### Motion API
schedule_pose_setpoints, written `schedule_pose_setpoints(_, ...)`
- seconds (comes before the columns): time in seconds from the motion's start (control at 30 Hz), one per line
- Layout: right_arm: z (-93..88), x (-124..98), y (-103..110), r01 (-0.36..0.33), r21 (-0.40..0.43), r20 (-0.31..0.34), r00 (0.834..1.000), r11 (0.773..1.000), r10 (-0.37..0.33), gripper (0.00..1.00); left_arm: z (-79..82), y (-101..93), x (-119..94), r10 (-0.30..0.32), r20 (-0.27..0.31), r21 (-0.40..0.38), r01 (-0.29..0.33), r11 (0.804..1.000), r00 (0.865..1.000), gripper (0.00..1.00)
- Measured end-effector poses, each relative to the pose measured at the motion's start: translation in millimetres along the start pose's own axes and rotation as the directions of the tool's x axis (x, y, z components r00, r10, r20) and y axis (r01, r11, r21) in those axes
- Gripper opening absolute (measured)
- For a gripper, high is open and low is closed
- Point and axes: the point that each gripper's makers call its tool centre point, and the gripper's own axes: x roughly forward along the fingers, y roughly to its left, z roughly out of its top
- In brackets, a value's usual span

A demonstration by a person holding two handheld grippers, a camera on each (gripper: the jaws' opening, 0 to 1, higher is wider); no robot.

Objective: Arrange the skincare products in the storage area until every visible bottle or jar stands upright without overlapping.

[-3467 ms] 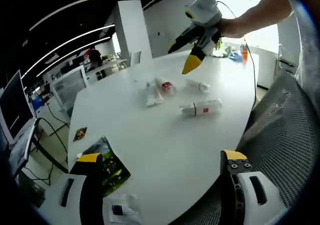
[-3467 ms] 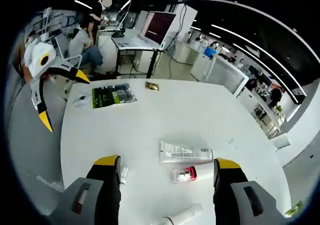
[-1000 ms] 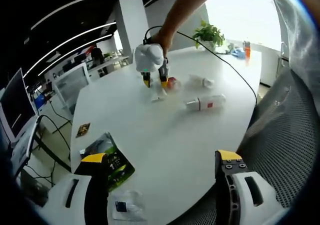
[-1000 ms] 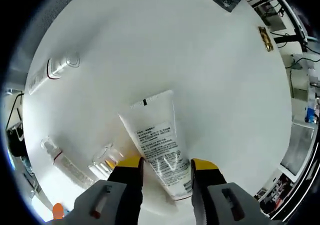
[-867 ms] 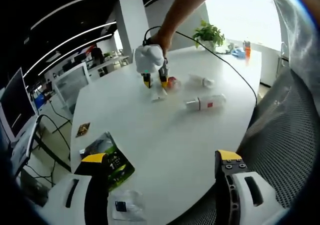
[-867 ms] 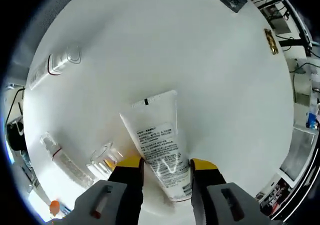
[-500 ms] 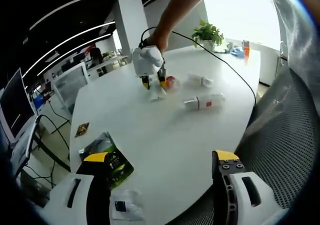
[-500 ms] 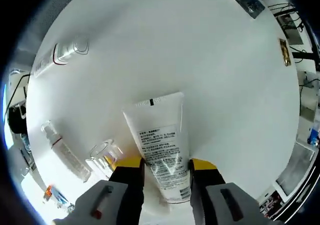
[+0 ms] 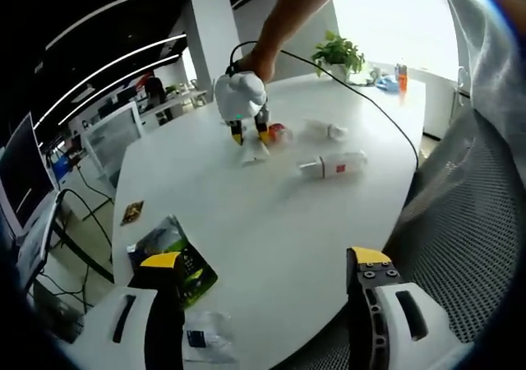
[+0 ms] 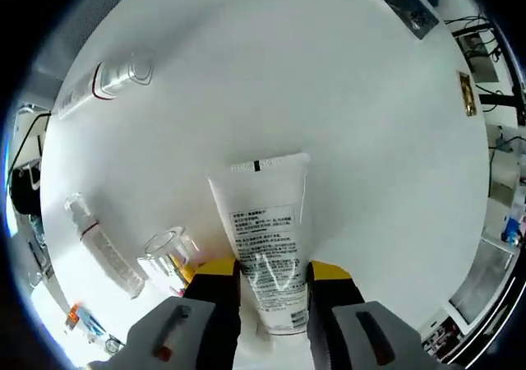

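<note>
Meanwhile, the right gripper is pinching a soft white plastic squeeze tube lying flat on the round white table, beside a small clear-capped bottle. Gripping its stiffer cap end looks safest. The left gripper, jaws spread, is hovering well apart.

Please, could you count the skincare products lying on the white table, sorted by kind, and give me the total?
Squeeze tubes: 1, the white tube between the right gripper's jaws.
Bottles lying on their side: 2, the red-banded bottle and the pump bottle.
Small containers with a clear cap: 1, the clear-capped jar.
Total: 4.
</note>
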Motion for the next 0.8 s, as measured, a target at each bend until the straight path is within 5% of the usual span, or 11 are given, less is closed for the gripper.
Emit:
schedule_pose_setpoints(0.43, -6.2, -26.5, -16.0, 0.085, 0.114, 0.037, 0.995, 0.990, -0.090, 0.23, -5.4, 1.7, 0.2, 0.002, -0.019, 0.001, -0.002, 1.000, 1.000, 0.74)
schedule_pose_setpoints(0.8, -16.9, -56.5, -25.9, 0.166, 0.233, 0.069, 0.980, 0.958, -0.187, 0.22, -4.1, 3.9, -0.7, 0.014, -0.016, 0.011, -0.014, 1.000, 1.000, 0.74)
